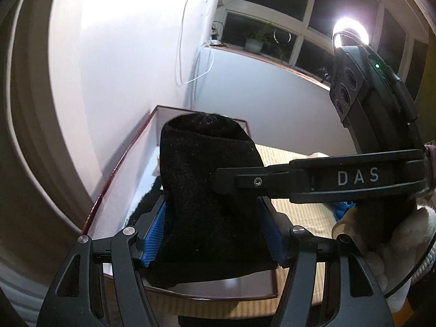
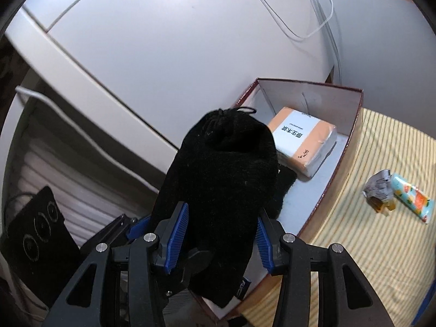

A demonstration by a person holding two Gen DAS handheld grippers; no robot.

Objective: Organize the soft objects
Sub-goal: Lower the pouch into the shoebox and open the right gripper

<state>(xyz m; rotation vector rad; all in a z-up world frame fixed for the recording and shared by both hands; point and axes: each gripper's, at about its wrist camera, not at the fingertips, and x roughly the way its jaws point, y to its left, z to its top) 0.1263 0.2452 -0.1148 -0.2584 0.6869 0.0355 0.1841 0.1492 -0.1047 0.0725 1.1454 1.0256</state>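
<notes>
Tool-pinched fuzzy black pouch [image 2: 220, 190], bunched.

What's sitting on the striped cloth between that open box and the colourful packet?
Only a crumpled wrapper, right beside the packet; the cloth up to the box is otherwise bare. Right wrist view.

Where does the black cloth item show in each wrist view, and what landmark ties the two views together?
Left wrist: black cloth, centre, clamped between that gripper's blue pads.
Right wrist: black cloth, centre, between that gripper's pads.
Shared landmark: the red-rimmed box behind it.
</notes>
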